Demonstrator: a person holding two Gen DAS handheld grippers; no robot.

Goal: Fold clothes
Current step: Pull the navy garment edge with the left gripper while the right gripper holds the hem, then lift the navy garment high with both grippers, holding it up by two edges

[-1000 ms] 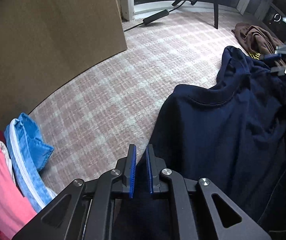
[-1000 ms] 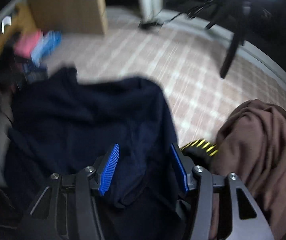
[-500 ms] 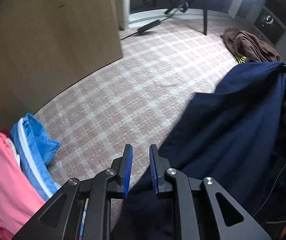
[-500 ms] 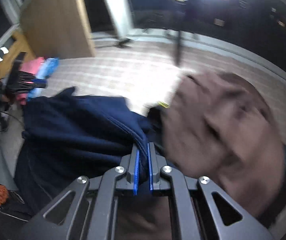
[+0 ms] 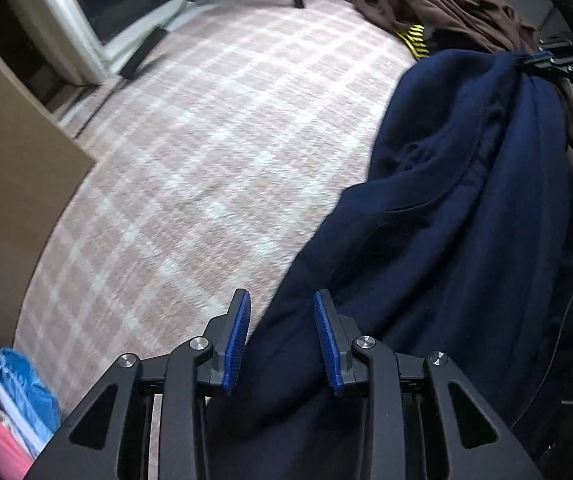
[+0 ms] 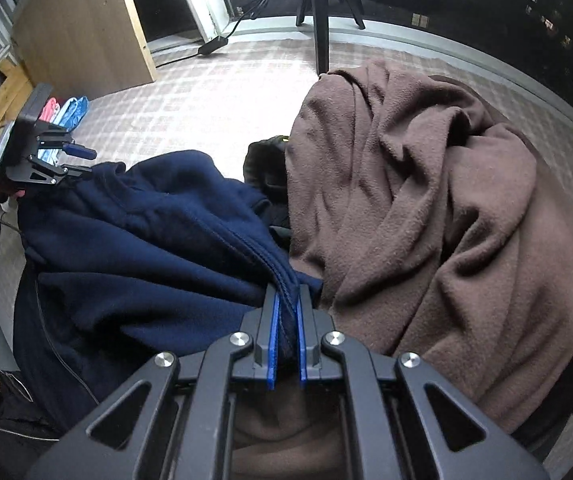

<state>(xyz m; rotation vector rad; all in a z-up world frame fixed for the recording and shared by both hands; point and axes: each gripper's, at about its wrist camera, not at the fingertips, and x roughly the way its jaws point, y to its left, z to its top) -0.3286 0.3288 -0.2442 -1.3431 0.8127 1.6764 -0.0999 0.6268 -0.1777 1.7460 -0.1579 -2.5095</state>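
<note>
Nearest to me, my left gripper (image 5: 282,340) has just been opening; its jaws stand apart with the navy garment (image 5: 466,200) lying between them, and the pads do not press on it. My right gripper (image 6: 286,336) is clamped on a seamed edge of the same garment. The garment sags between the two grippers over the checked rug (image 5: 206,140), not flat.

Risks as I judge them: with only one grip, the cloth may slump and bunch, spoiling any fold line. Just beside the right gripper lies a brown fleece (image 6: 426,200); dragging could snag it. Farther off, folded pink and blue items (image 5: 18,412) sit well apart.
</note>
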